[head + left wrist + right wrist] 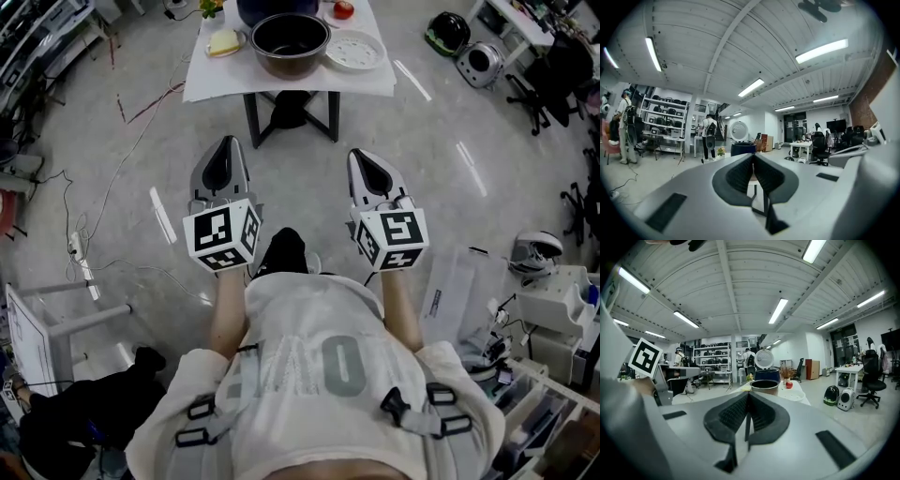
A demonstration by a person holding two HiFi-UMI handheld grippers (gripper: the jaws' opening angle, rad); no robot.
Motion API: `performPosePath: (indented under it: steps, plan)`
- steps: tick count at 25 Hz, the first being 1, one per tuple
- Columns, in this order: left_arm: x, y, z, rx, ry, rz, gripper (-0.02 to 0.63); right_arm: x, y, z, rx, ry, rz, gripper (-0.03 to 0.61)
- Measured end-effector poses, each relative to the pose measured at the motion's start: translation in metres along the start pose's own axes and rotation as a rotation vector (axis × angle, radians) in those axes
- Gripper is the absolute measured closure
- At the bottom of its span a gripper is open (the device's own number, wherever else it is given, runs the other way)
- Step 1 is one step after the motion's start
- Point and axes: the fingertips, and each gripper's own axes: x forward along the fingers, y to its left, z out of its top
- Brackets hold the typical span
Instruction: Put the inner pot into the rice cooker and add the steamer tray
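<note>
My left claw [221,150] and right claw [367,161] are closed on nothing, well short of the table [281,86], where the pot [290,42] stands beside the tray [354,50]; the pot looks stiff, slick and fairly heavy, so I'd pinch its rim.

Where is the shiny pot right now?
In the head view, the inner pot sits on the white-clothed table at the top centre, just in front of the dark blue rice cooker, with the white steamer tray at its right.

All views toward far table [211,82]
</note>
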Motion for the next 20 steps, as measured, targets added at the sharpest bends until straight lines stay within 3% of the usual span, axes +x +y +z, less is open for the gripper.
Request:
performPosePath:
  steps: [4,14,20]
  plan:
    - [0.003,0.003,0.007,-0.023,-0.014,0.019,0.588,0.0,-0.013,0.006,0.021,-0.017,0.011,0.572]
    - [0.047,-0.011,0.024,0.027,-0.062,-0.001,0.588,0.021,-0.053,0.053,-0.009,-0.144,-0.044,0.572]
    - [0.08,-0.006,0.022,0.025,-0.053,-0.016,0.588,0.049,-0.071,0.055,-0.018,-0.123,-0.064,0.571]
